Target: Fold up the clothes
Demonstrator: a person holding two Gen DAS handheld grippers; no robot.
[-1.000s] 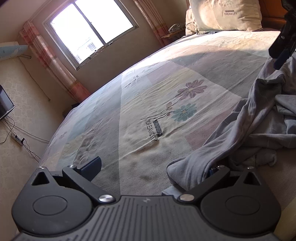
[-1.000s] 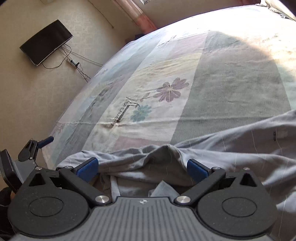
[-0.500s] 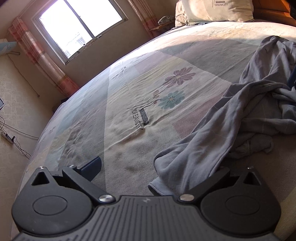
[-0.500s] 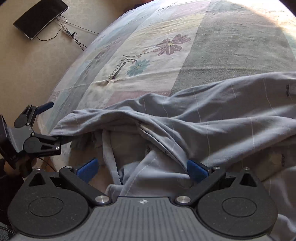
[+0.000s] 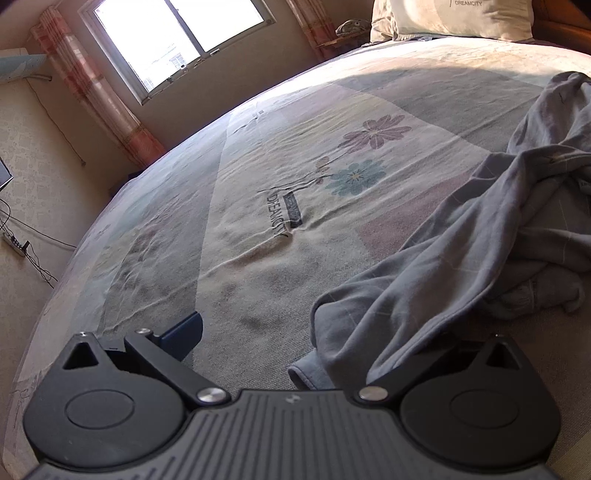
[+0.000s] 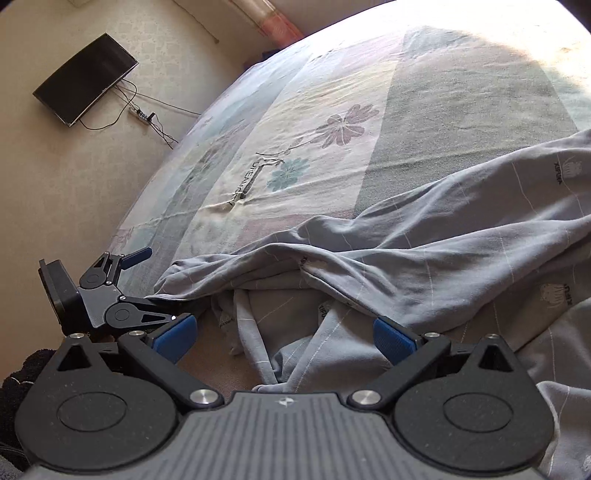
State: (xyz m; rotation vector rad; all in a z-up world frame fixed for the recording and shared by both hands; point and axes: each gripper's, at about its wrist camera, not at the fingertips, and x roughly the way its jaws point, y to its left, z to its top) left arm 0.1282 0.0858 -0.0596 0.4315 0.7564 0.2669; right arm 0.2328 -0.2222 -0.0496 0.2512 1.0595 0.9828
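Note:
A crumpled grey garment (image 5: 461, 258) with thin pale lines lies on the right of the bed in the left wrist view. One end drapes over the right finger of my left gripper (image 5: 295, 332), which is open; only its left blue pad (image 5: 184, 334) shows. In the right wrist view the same garment (image 6: 424, 251) spreads across the bed. My right gripper (image 6: 284, 332) is open just above it, with folds of cloth between its blue pads. The left gripper (image 6: 164, 282) shows at the garment's left end with its jaws apart.
The bed sheet (image 5: 258, 258) has a flower print and lies bare to the left of the garment. Pillows (image 5: 461, 14) sit at the headboard, beside a window (image 5: 177, 40) with curtains. A TV (image 6: 85, 79) and a power strip (image 6: 142, 112) are beyond the bed's edge.
The garment has come down from a raised bunch and now lies spread on the bed. The right gripper has left the left wrist view. The left gripper appears nearer in the right wrist view.

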